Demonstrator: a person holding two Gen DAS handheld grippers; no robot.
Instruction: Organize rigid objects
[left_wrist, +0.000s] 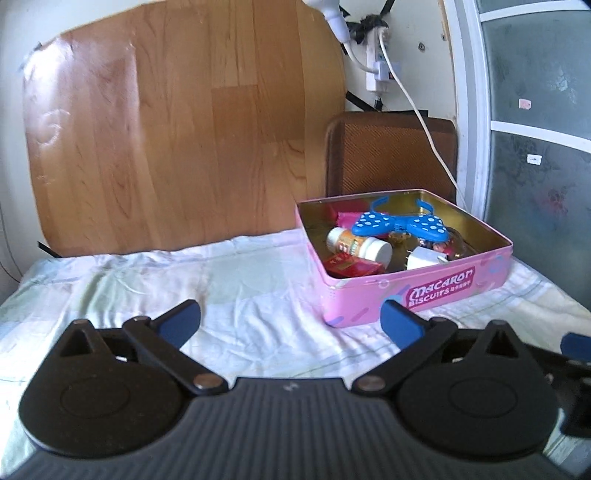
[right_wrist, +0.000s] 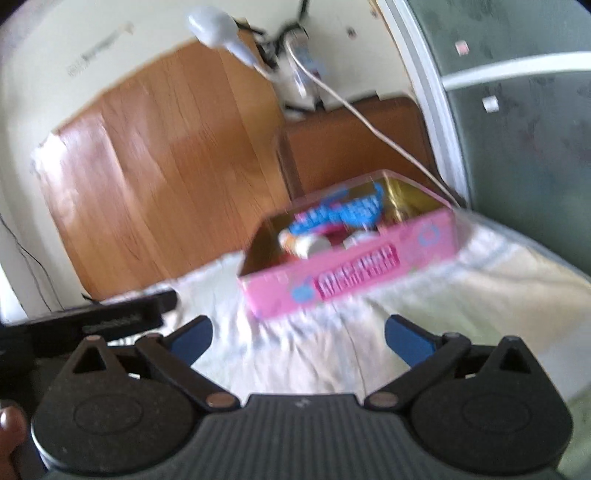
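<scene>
Left gripper (left_wrist: 291, 321) is held with jaws spread wide, nothing between them; only the pale sheet (left_wrist: 240, 295) is seen in the gap. Right gripper (right_wrist: 298, 338) is likewise held fully apart and empty, view blurred. Beyond the left jaws, off to their right side, the pink biscuit tin (left_wrist: 436, 291) is set on the bed, lid off. A white bottle (left_wrist: 360, 245), blue spotted glasses (left_wrist: 399, 225), white charger (left_wrist: 424, 260) and red packet (left_wrist: 351, 266) are seen inside. A wooden board (left_wrist: 184, 129) is propped behind.

We read "Macaron Biscuits" in white letters on a magenta label on the pink tin's (left_wrist: 417, 295) front wall.
</scene>
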